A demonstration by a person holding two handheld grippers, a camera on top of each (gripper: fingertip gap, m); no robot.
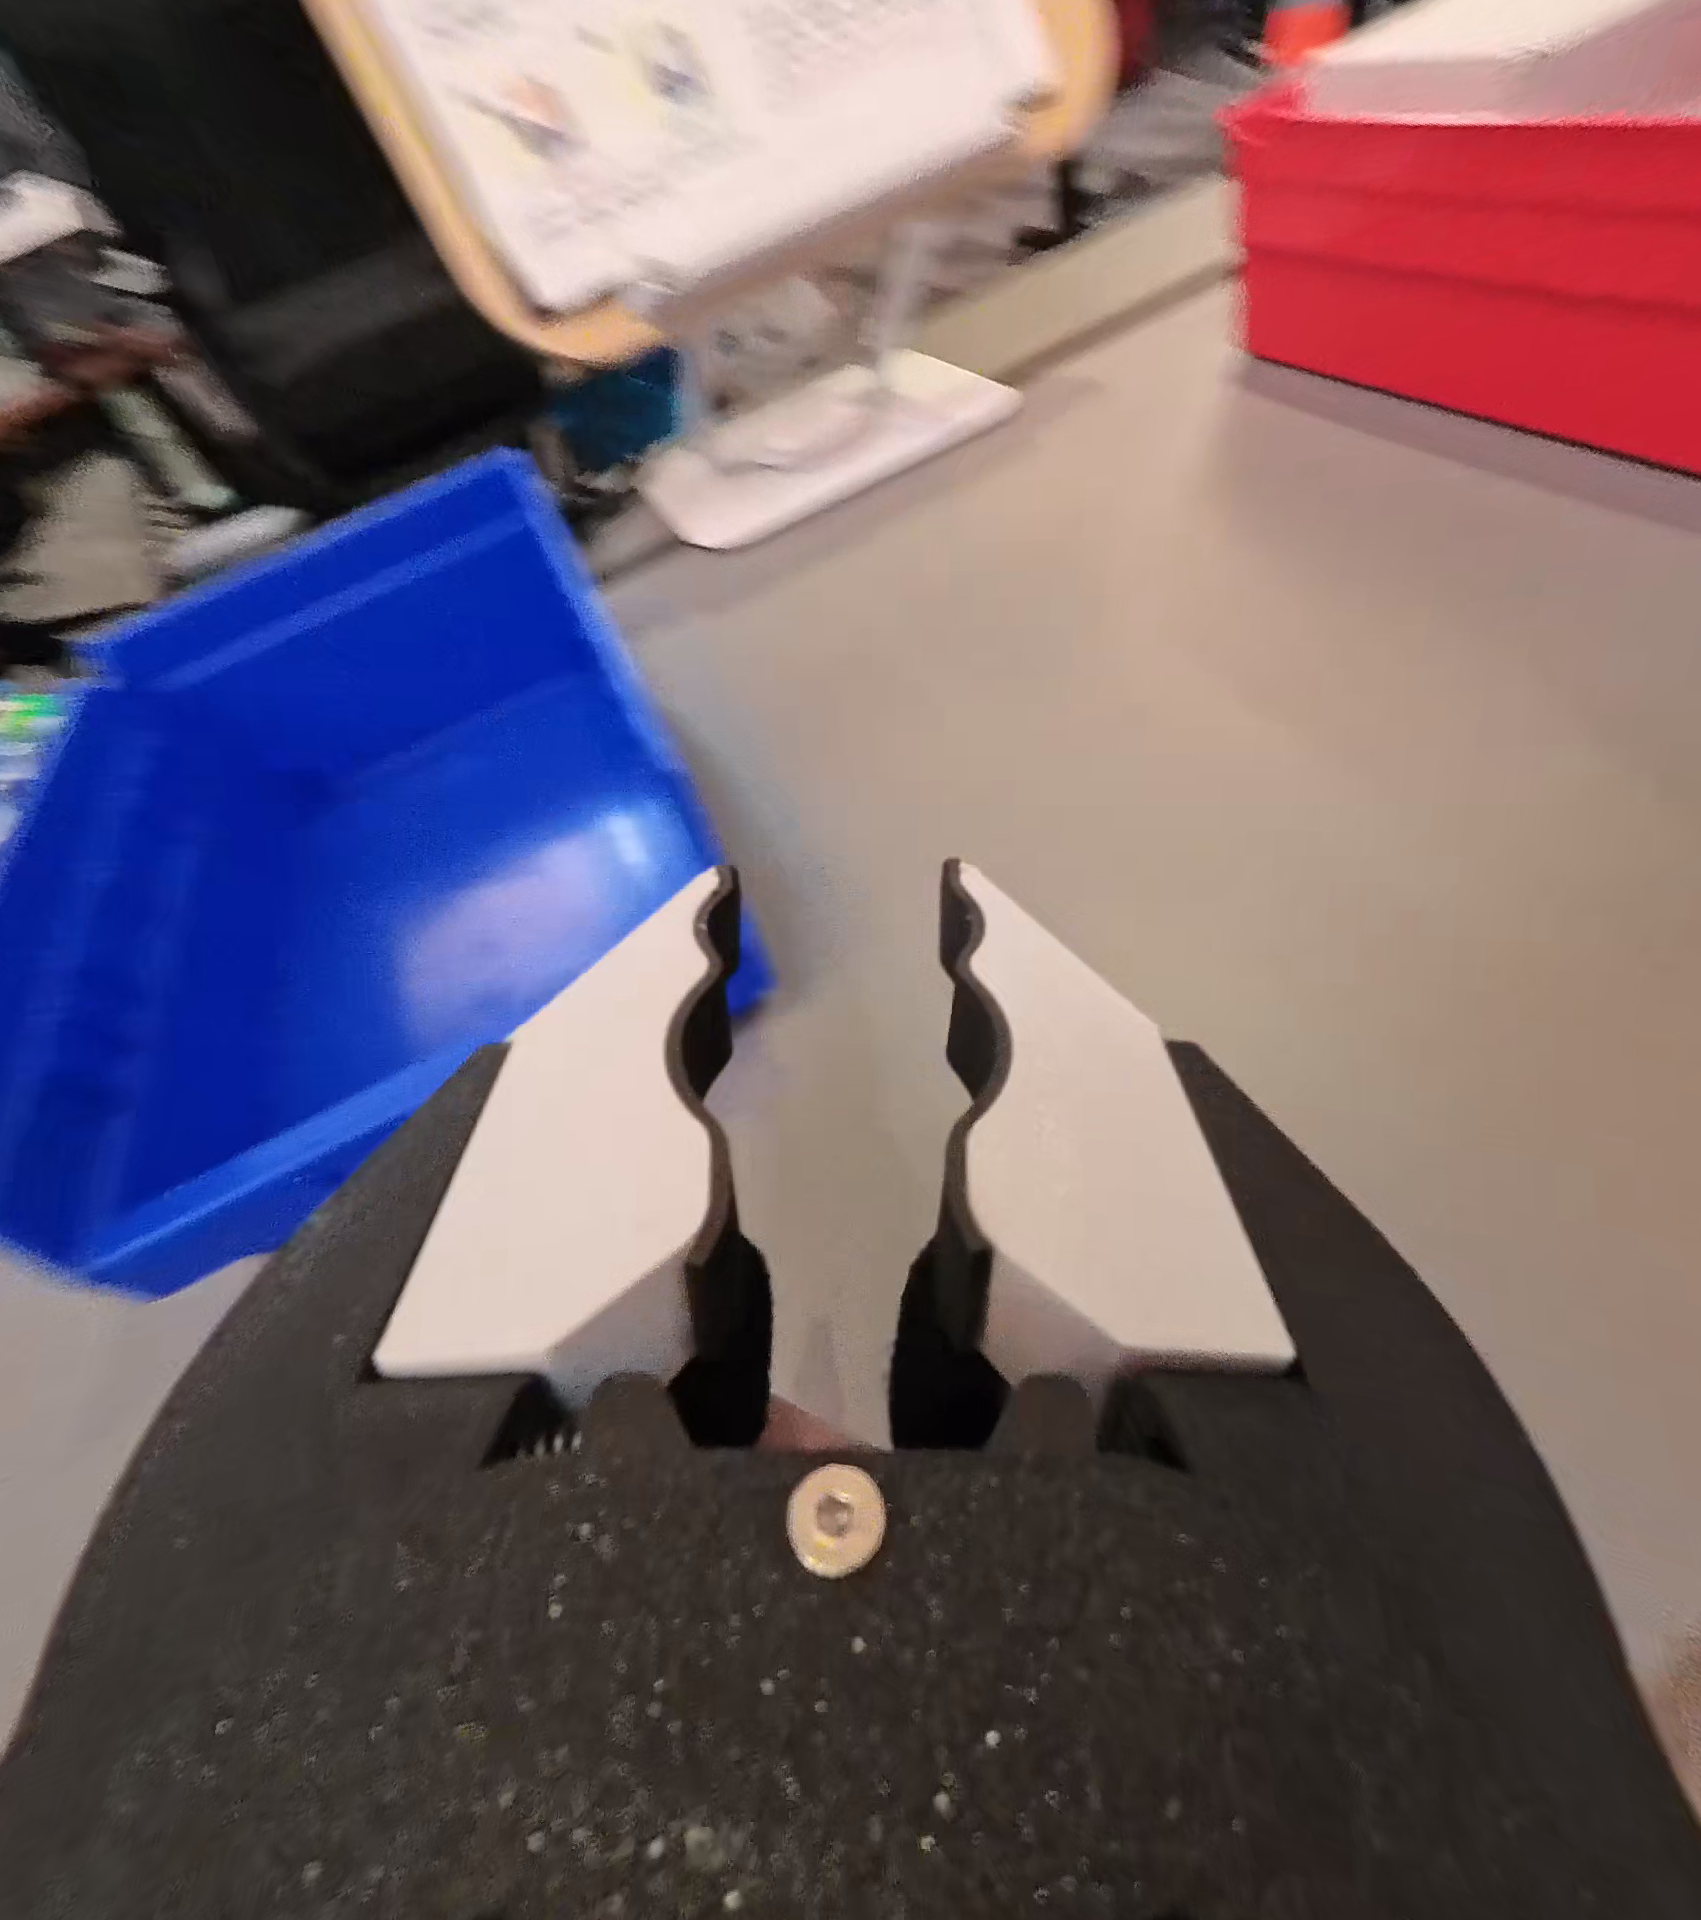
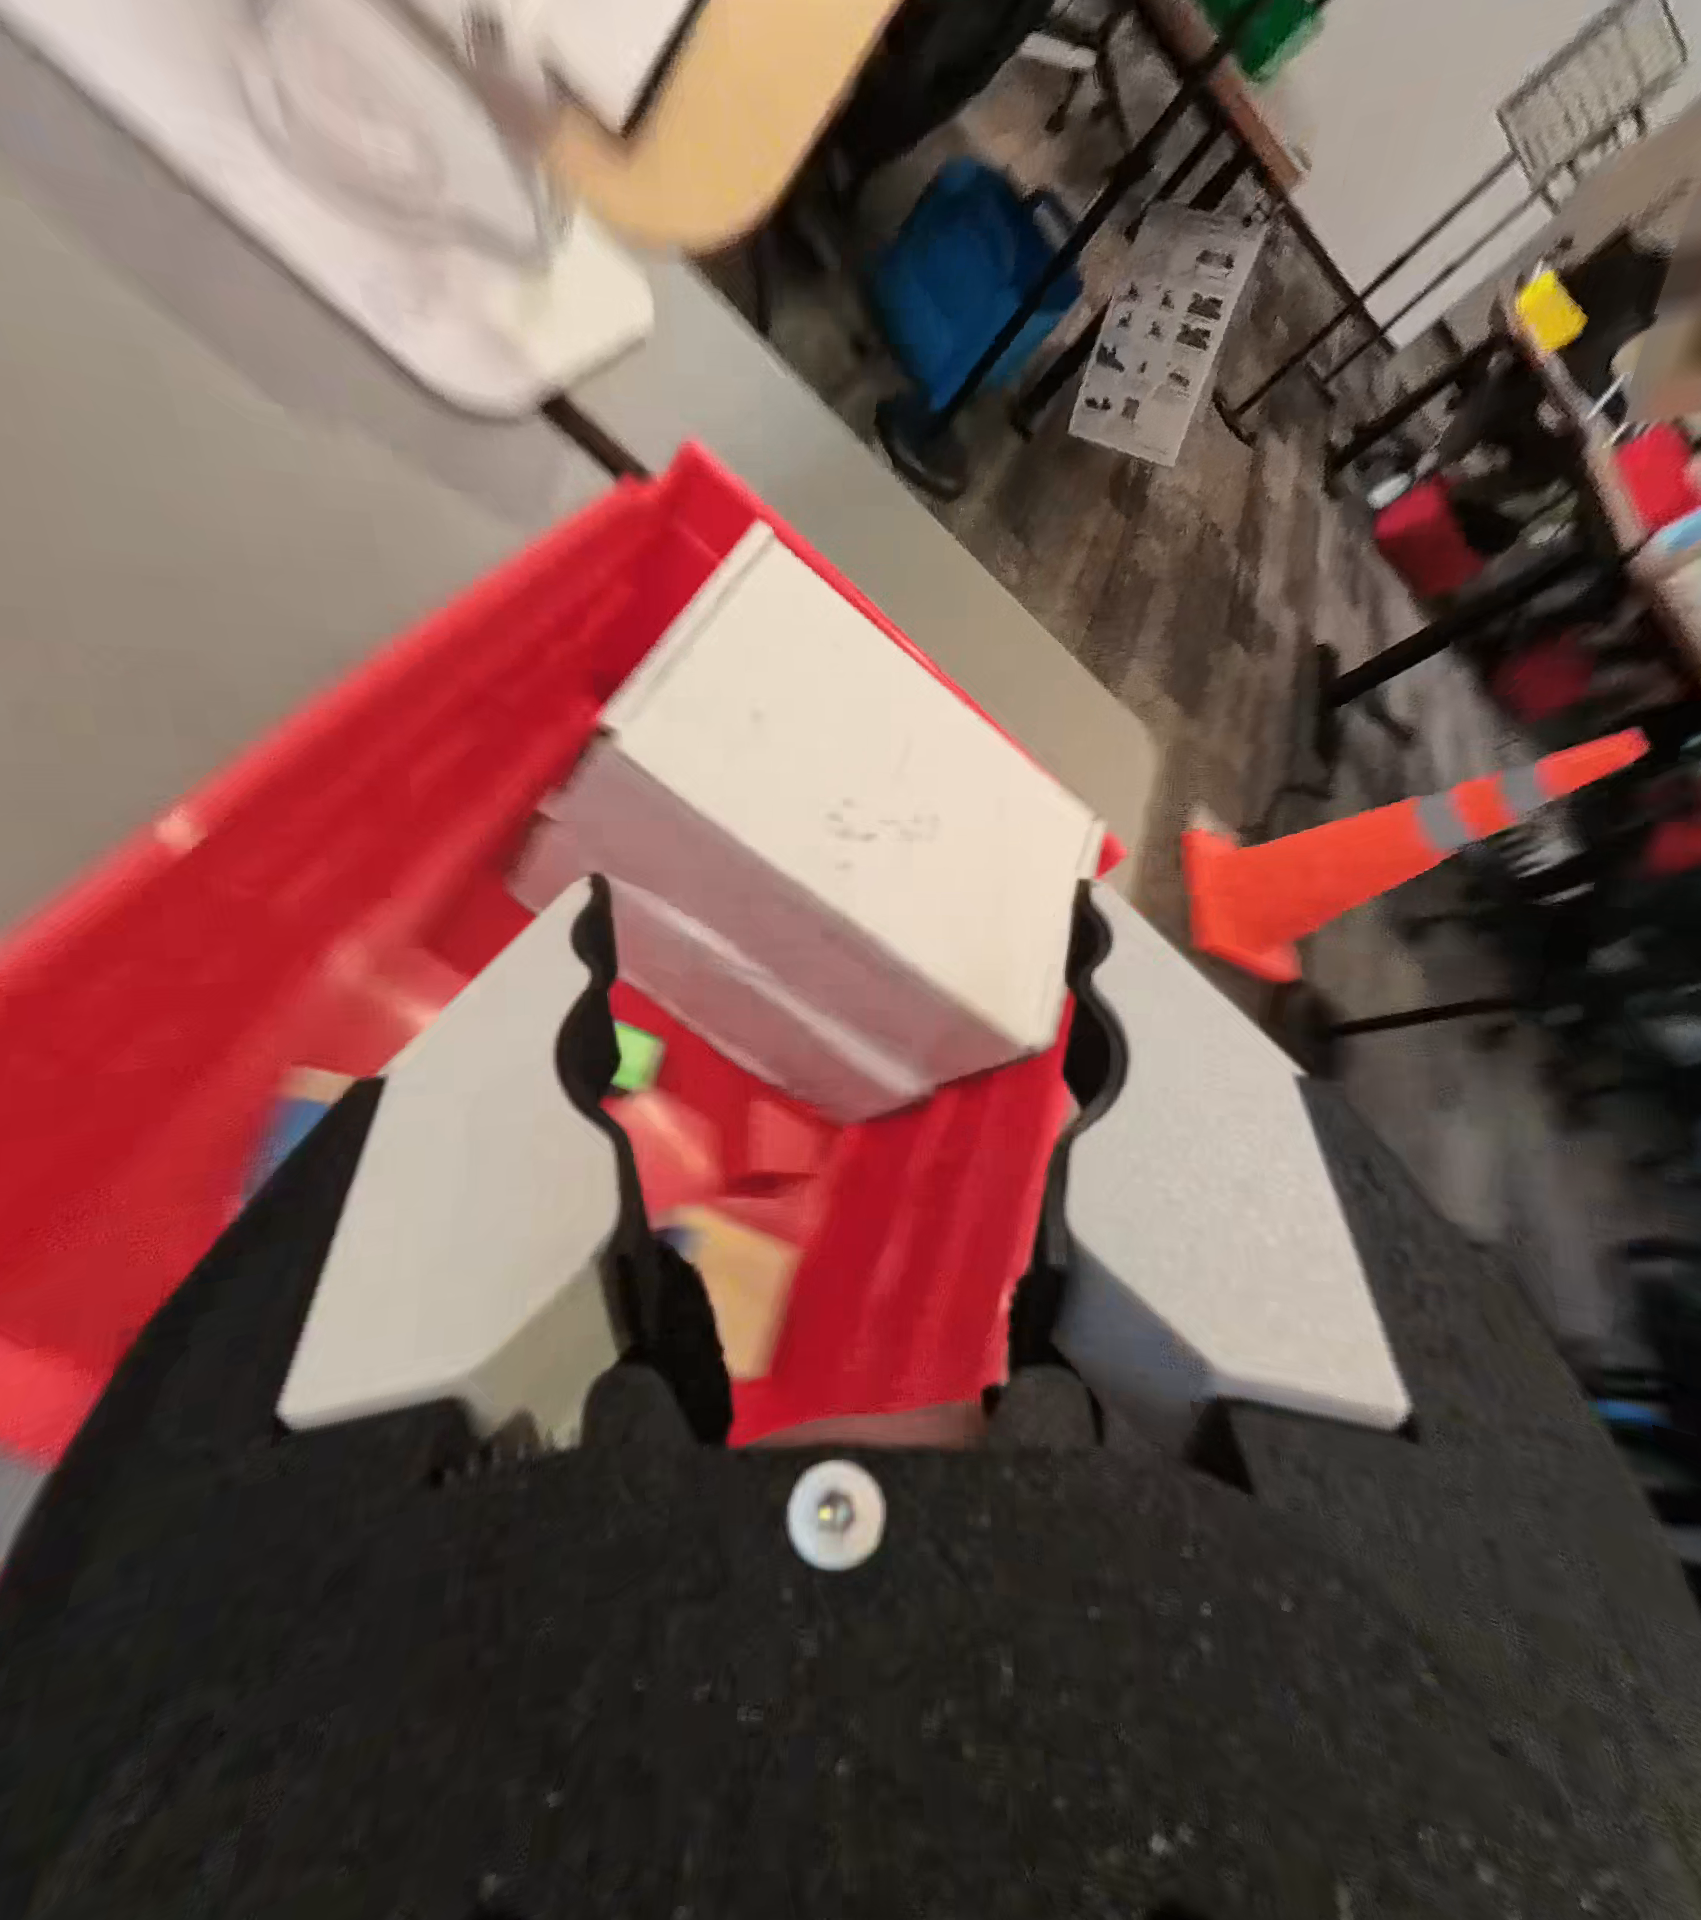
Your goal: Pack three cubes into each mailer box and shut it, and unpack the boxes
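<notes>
In the right wrist view a shut white mailer box (image 2: 825,779) lies tilted in a red bin (image 2: 306,935). Loose cubes lie blurred on the bin floor under it, among them a green cube (image 2: 636,1055) and a tan cube (image 2: 742,1288). My right gripper (image 2: 841,894) is open wide and hovers over the bin, its fingertips at the box's near side, holding nothing. My left gripper (image 1: 841,883) is open and empty above the grey table (image 1: 1241,831), beside a blue bin (image 1: 306,883) whose inside looks bare. The red bin (image 1: 1521,312) with the white box (image 1: 1511,62) shows far right.
A white stand (image 1: 825,436) holding a slanted board with paper (image 1: 721,125) stands at the table's back. The table's edge runs just past the red bin. Beyond it, an orange cone (image 2: 1365,852) lies on the floor among other tables and clutter. Across from one pair of fingers to the other is roughly 50 cm. The tan cube (image 2: 742,1288) lies some 15 cm from my right tips, 55 cm from my left tips.
</notes>
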